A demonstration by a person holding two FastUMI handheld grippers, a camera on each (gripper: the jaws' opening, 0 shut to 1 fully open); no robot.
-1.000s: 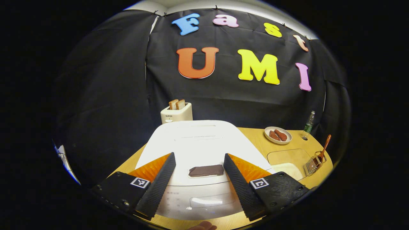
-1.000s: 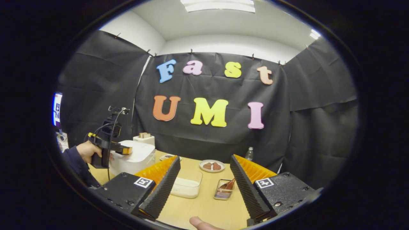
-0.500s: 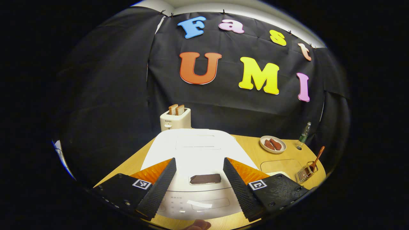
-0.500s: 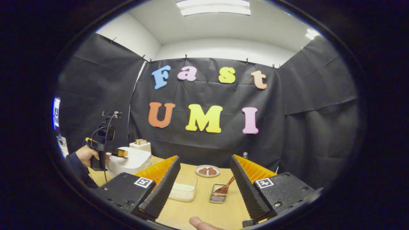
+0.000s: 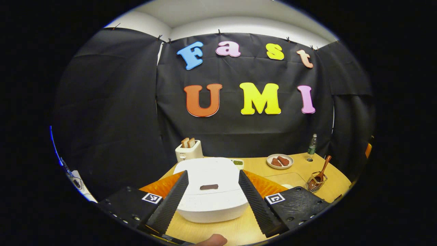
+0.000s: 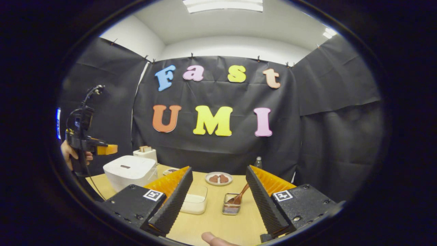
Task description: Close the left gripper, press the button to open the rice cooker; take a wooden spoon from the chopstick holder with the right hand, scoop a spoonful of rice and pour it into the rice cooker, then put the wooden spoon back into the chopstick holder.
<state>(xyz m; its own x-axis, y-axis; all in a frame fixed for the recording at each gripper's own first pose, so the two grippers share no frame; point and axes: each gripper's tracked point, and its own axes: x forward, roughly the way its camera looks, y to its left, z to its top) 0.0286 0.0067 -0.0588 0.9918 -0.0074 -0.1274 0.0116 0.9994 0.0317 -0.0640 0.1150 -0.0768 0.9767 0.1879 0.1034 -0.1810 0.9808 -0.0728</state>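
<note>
Though due to close before the press, stands spread wide with nothing held: left gripper (image 5: 213, 172), in its own view. Frames, between those fingers, the rice cooker (image 5: 211, 201), lid down, with the dark button (image 5: 209, 187) centred ahead and below, long axis crosswise to the fingers. In the right gripper view, shows that same left gripper (image 6: 102, 149) raised above and to the left of the cooker (image 6: 128, 172), apart from it and clear of the lid. Judged the nearer tool to the button by far; calls for closing, then coming down and forward onto it.

Likewise held wide and empty: right gripper (image 6: 219, 168), over the near edge of the table (image 6: 218, 227), with a thumb tip (image 6: 213, 238) at the bottom of the view. Just ahead between its fingers: chopstick holder (image 6: 230, 207), a wire basket, with the wooden spoon (image 6: 240, 197) standing in it, handle leaning up and to the right. Beside the holder on the left: clear rice box (image 6: 196, 201), between holder and cooker.

Open tabletop before holder and box; room to lift the handle freely. Farther back: plate (image 6: 218, 178), bottle (image 5: 311, 147), toaster (image 5: 188, 150) behind the cooker, close to the table's far edge.
</note>
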